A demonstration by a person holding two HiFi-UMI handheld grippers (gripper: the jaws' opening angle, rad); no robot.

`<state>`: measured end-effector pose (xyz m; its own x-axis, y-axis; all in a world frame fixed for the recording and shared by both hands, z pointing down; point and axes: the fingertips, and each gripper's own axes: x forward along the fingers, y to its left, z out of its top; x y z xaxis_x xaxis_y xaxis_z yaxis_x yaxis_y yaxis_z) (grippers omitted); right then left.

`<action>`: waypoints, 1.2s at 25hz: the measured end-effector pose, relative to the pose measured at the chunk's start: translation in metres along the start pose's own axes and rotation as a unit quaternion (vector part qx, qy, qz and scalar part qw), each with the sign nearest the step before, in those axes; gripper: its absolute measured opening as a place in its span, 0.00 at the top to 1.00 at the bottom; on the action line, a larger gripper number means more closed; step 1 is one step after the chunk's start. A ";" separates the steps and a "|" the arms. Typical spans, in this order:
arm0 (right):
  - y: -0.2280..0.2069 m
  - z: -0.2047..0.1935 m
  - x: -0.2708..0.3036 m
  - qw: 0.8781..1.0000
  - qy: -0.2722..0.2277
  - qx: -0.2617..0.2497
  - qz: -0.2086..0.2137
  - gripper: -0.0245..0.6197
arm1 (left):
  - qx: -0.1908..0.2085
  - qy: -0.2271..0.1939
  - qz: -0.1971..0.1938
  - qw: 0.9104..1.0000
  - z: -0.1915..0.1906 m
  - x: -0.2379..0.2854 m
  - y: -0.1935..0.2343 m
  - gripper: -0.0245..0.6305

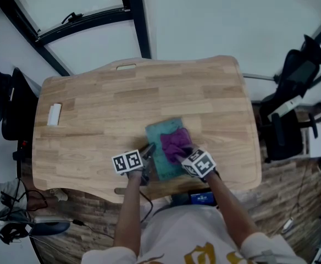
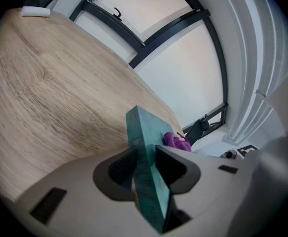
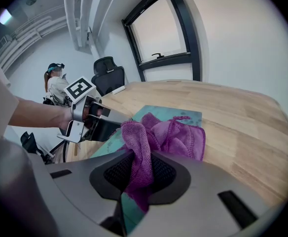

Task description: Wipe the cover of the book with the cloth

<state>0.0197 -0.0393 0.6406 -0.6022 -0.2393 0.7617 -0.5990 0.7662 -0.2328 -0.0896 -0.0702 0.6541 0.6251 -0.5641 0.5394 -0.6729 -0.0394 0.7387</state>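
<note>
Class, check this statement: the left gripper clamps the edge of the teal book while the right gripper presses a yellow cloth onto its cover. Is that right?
No. The cloth is purple, not yellow; the right gripper view shows it. Otherwise correct: the left gripper clamps the edge of the teal book while the right gripper presses the cloth onto its cover.

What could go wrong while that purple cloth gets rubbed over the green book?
1. The left gripper pinches only one edge of the book; a hard wipe might twist it loose.
2. The right gripper holds just a fold of the cloth, so it could bunch or slip out.
3. The book lies near the front edge of the table and might slide off.
</note>
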 end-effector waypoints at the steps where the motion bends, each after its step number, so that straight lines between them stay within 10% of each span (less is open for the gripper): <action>1: -0.001 0.001 0.001 1.000 0.001 0.000 -0.002 0.85 | -0.001 0.001 0.000 1.000 0.001 0.000 0.001 0.78; 30: -0.036 0.041 0.017 1.000 0.002 0.014 -0.014 0.85 | -0.007 0.006 -0.003 1.000 0.001 0.001 -0.004 0.78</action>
<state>0.0091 -0.0958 0.6370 -0.5825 -0.2586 0.7706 -0.6305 0.7421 -0.2275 -0.0871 -0.0717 0.6512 0.6345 -0.5539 0.5391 -0.6632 -0.0319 0.7478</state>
